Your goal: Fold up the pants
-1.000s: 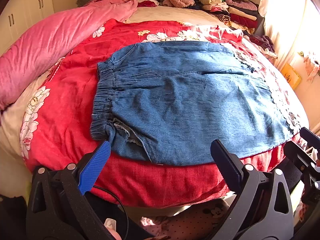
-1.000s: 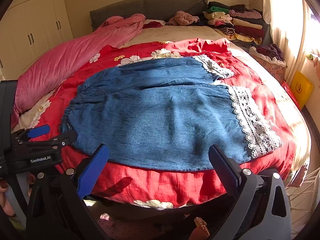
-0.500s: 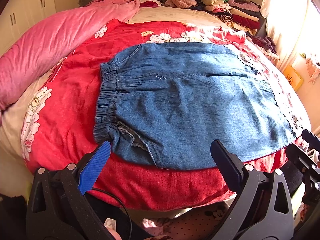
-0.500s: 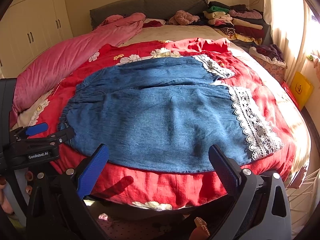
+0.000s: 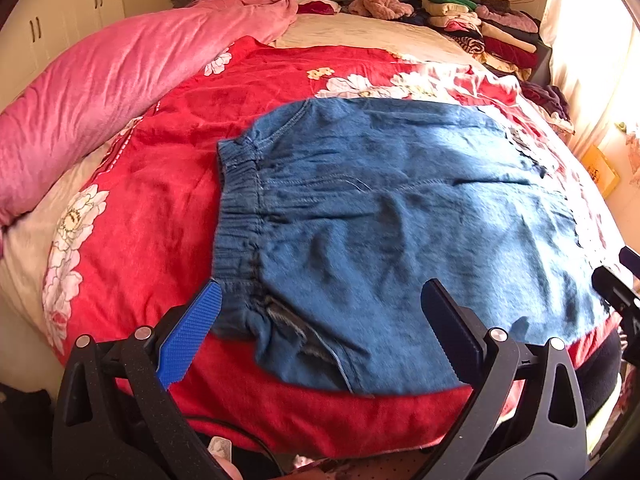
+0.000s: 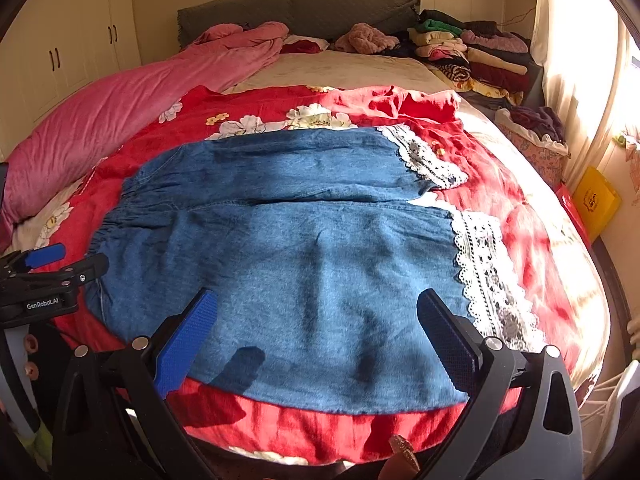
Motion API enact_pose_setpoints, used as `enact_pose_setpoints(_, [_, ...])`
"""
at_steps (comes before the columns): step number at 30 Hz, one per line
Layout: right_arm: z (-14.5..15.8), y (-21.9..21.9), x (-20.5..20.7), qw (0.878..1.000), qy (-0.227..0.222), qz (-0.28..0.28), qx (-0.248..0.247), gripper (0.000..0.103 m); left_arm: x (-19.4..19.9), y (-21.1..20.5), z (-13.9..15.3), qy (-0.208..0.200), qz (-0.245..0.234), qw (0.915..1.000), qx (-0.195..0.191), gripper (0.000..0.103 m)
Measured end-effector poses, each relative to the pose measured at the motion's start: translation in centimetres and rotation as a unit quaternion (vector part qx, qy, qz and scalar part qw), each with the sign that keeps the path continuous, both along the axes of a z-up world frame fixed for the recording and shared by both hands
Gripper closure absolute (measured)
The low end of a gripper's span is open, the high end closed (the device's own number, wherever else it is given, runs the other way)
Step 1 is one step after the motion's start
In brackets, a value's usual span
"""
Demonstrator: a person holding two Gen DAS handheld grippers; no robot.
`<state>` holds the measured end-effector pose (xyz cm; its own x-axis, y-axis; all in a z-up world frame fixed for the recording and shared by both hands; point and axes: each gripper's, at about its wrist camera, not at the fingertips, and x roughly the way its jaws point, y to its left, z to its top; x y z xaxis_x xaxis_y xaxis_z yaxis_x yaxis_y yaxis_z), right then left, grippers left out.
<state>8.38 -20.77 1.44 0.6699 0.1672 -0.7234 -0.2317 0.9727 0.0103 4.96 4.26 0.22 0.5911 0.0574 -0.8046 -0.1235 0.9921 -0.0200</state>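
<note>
denim pants [image 6: 288, 256] lie spread flat on a red floral bedspread [image 6: 500, 184] over the bed, both legs side by side, near edge close to the bed's front.

left wrist view: elastic waistband [image 5: 240, 220] and a pocket opening [image 5: 288, 320] at the near left corner; hems blurred at far right. left claw [image 5: 320, 316] wide, nothing between its fingers, blue finger tip over the waistband corner; contact with the cloth cannot be told. part of the other rig at the right edge.

right wrist view only: white lace hems [image 6: 488, 276] on both legs, a yellow bag [image 6: 596, 200] with unreadable print by the bed. right claw [image 6: 316, 320] wide, hovering over the near leg, holding nothing. the left claw's body shows at left, label reads "GenRobot.AI" [image 6: 42, 304].

both views: pink quilt [image 6: 120, 112] along the left side, stacked folded clothes [image 6: 468, 56] at the headboard.
</note>
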Motion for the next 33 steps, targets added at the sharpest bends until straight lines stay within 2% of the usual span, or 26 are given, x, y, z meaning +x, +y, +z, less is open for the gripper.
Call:
enact_pose_setpoints(5, [0.2, 0.6, 4.6, 1.0, 0.015, 0.011, 0.014, 0.004, 3.2, 2.7, 0.0, 0.005, 0.022, 0.9997, 0.005, 0.009])
enact_pose_setpoints(11, [0.2, 0.9, 9.5, 1.0, -0.002, -0.002, -0.025, 0.004, 6.8, 6.5, -0.2, 0.01, 0.054, 0.9985, 0.008, 0.009])
enact_pose_setpoints(14, [0.2, 0.3, 11.8, 1.0, 0.009, -0.01, -0.01, 0.004, 8.4, 8.1, -0.7, 0.019, 0.067, 0.9975, 0.01, 0.009])
enact_pose_setpoints(18, [0.7, 0.0, 14.5, 1.0, 0.0, -0.024, -0.016, 0.004, 10.6, 10.1, -1.6, 0.029, 0.083, 0.9961, 0.006, 0.009])
enact_pose_setpoints(21, [1.1, 0.7, 16.3, 1.0, -0.006, -0.014, -0.02, 0.004, 12.3, 11.6, -2.4, 0.034, 0.094, 0.995, -0.007, 0.009])
enact_pose_setpoints(27, [1.2, 5.8, 19.7, 0.997, 0.006, 0.081, -0.01, 0.004, 15.8, 12.7, -4.2, 0.059, 0.082, 0.9948, -0.016, 0.009])
enact_pose_setpoints(29, [0.6, 8.0, 21.1, 0.993, 0.015, 0.112, -0.02, 0.004, 16.9, 12.9, -4.7, 0.069, 0.077, 0.9946, -0.008, 0.009])
enact_pose_setpoints(33, [-1.2, 11.8, 23.5, 0.985, 0.029, 0.16, -0.06, 0.004, 18.3, 12.9, -5.2, 0.066, 0.06, 0.9958, -0.02, 0.009])
